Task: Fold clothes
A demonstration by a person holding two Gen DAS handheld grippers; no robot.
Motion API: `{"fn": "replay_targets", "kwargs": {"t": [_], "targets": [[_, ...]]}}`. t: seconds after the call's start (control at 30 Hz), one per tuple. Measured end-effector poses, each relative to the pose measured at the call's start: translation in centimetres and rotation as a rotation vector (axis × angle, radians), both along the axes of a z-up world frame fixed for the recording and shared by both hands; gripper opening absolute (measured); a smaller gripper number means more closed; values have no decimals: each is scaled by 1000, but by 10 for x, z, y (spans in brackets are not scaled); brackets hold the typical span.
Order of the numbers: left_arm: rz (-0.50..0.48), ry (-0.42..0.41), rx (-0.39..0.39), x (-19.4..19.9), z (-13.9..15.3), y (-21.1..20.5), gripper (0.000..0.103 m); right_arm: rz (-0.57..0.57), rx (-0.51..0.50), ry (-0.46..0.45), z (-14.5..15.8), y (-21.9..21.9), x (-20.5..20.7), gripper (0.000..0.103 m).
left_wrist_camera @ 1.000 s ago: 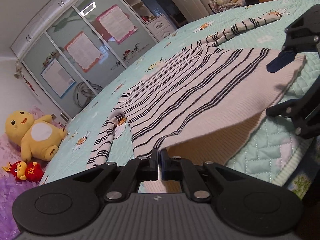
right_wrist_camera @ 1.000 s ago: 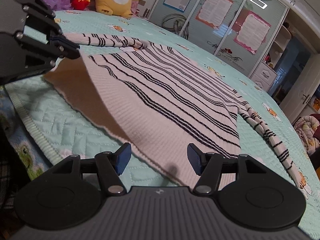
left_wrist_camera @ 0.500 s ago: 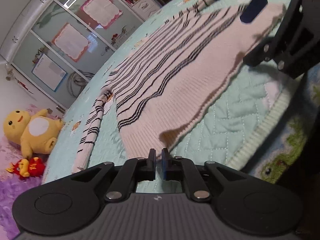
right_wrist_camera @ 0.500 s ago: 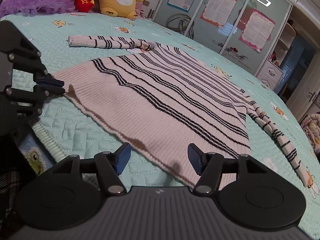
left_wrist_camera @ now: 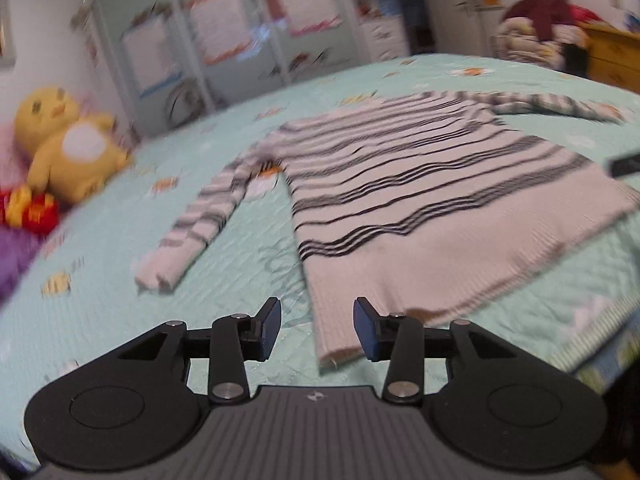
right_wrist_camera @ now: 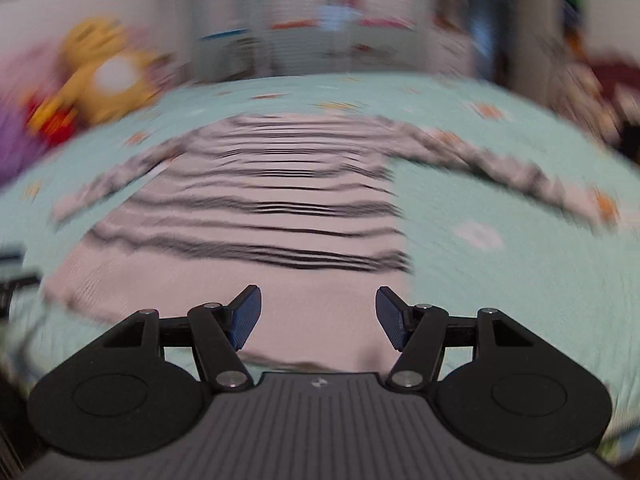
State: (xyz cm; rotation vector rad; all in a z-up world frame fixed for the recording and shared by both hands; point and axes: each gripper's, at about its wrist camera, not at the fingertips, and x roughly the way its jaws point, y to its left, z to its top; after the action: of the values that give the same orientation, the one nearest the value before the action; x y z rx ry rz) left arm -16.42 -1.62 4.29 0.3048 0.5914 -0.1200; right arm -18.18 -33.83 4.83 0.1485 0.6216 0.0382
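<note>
Sweater point(left_wrist_camera: 420, 200) lay flat on the bed point(left_wrist_camera: 248, 280), hem toward the cameras, body spread out, pale with dark stripes. One sleeve point(left_wrist_camera: 196, 224) stretched out on the left in the left wrist view, cuff on the quilt, apart from the body. Other sleeve point(left_wrist_camera: 560, 106) ran off toward the far right edge of the bed.

Left gripper point(left_wrist_camera: 316, 328) was released — its jaws had just been opening, and nothing was pinched. The sweater's near hem corner lay below and between the pads, on the quilt; the pads did not press on it. Blue pad point(left_wrist_camera: 269, 328) on the left stood over bare quilt, the right one just beside the hem corner.

Right gripper point(right_wrist_camera: 318, 318) was also released, jaws wide, nothing between them but the view of the sweater's plain hem band underneath. Whether the tips touched the fabric could not be told — the frame was heavily blurred.

A dark bit of the right gripper showed at the right edge of the left wrist view, over the hem's far corner; a dark bit at the left edge of the right wrist view was likely the left gripper, too blurred to be sure.

Yellow plush point(left_wrist_camera: 68, 144) and a red toy point(left_wrist_camera: 34, 210) sat at the bed's far left. Wardrobe point(left_wrist_camera: 224, 40) with papers on its doors stood behind. A pile of bedding point(left_wrist_camera: 540, 28) sat far right.
</note>
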Motion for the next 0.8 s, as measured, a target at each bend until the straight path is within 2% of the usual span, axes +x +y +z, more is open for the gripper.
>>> {"fn": "replay_targets", "kwargs": {"t": [0.1, 0.2, 0.23, 0.33, 0.4, 0.43, 0.47, 0.53, 0.57, 0.6, 0.63, 0.73, 0.8], "targets": [[41, 50, -54, 22, -1, 0, 45, -106, 126, 56, -13, -31, 7, 64], [64, 90, -35, 39, -14, -8, 45, -151, 232, 103, -29, -48, 14, 63], [77, 102, -34, 43, -18, -9, 45, -150, 245, 108, -32, -48, 16, 63], [124, 130, -93, 50, -22, -3, 45, -131, 242, 108, -36, -44, 19, 62], [128, 150, -154, 52, -21, 3, 36, -102, 242, 109, -36, -41, 21, 56], [119, 158, -173, 52, -22, 4, 25, -87, 243, 111, -36, -39, 21, 50], [110, 166, -193, 53, -22, 6, 20, -79, 237, 112, -36, -38, 22, 45], [96, 166, -192, 52, -21, 5, 14, -73, 219, 112, -37, -36, 22, 37], [98, 158, -179, 51, -20, 4, 9, -70, 209, 112, -37, -35, 22, 29], [107, 151, -166, 50, -19, 5, 9, -67, 200, 112, -38, -34, 22, 22], [122, 146, -158, 49, -18, 7, 8, -68, 197, 115, -37, -35, 22, 6], [154, 128, -170, 43, -6, 20, 8, -85, 194, 115, -30, -45, 16, 4], [128, 128, -162, 41, -3, 24, 8, -88, 190, 109, -24, -53, 12, 4]]}}
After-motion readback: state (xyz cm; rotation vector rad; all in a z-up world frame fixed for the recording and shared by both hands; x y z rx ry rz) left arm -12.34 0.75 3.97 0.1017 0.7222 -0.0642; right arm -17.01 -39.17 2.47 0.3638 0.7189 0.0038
